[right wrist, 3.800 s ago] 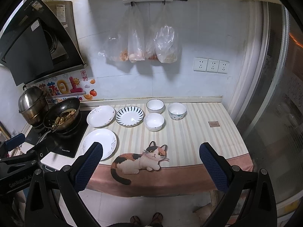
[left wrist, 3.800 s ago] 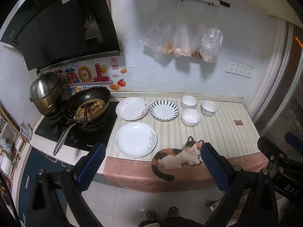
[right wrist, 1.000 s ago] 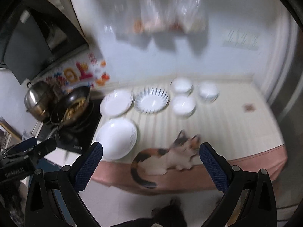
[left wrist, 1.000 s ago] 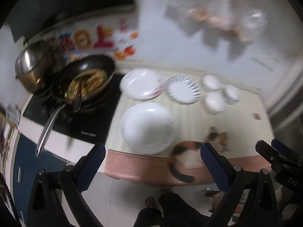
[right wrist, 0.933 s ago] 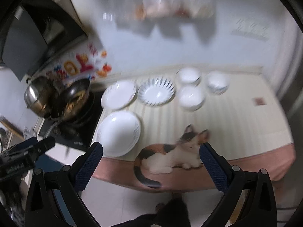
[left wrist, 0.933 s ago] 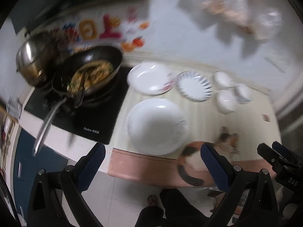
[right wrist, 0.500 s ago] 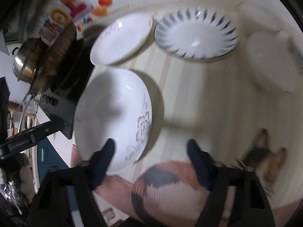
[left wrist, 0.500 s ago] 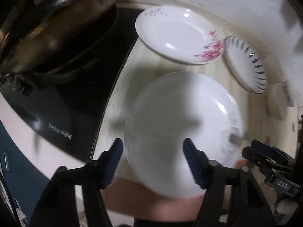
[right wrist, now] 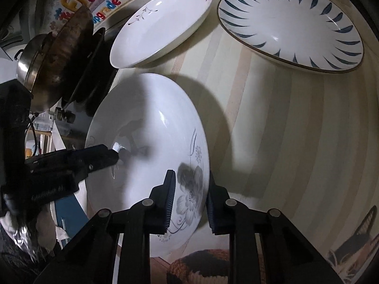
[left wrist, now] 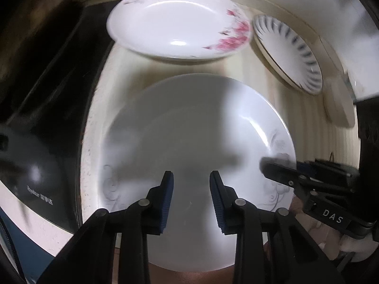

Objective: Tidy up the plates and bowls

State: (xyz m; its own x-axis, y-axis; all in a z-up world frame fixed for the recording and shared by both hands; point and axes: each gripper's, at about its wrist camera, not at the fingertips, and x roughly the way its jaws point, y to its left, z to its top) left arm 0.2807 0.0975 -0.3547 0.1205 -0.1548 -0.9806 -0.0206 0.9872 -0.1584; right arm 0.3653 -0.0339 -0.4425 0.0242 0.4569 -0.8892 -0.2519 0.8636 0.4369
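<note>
Landmark: large white plate with grey flower print [left wrist: 189, 142] [right wrist: 151, 127], lying on the striped bench [right wrist: 284, 130] at its front edge, beside the black cooktop [left wrist: 42, 118]. Left hand-held gripper [left wrist: 191, 184] hovers over the near rim of this plate, jaws narrowed but with a clear gap; nothing between the pads; contact with the plate surface cannot be judged. Right hand-held gripper [right wrist: 190, 187] straddles the plate's flowered rim, one pad over the inside and one outside; a gap shows on either side of the rim, so grip not confirmed. In the left wrist view the right tool enters at the plate's right edge; in the right wrist view the left tool's tip reaches over the plate's centre. Behind the landmark plate: a white plate with pink blossom print [left wrist: 177, 21] [right wrist: 163, 23], close to it with a narrow strip of bench between. Behind and to the right: a plate with dark blue radial strokes [left wrist: 287, 52] [right wrist: 291, 26], apart from both. All three plates hold nothing. Open striped bench lies right of the landmark plate. A dark wok [right wrist: 64, 54] and a steel pot [right wrist: 26, 56] stand on the cooktop; contents hidden at this angle. A cat figure [right wrist: 355, 243] printed on the bench cover is cut off at frame edge. Left wrist view is blurred.
</note>
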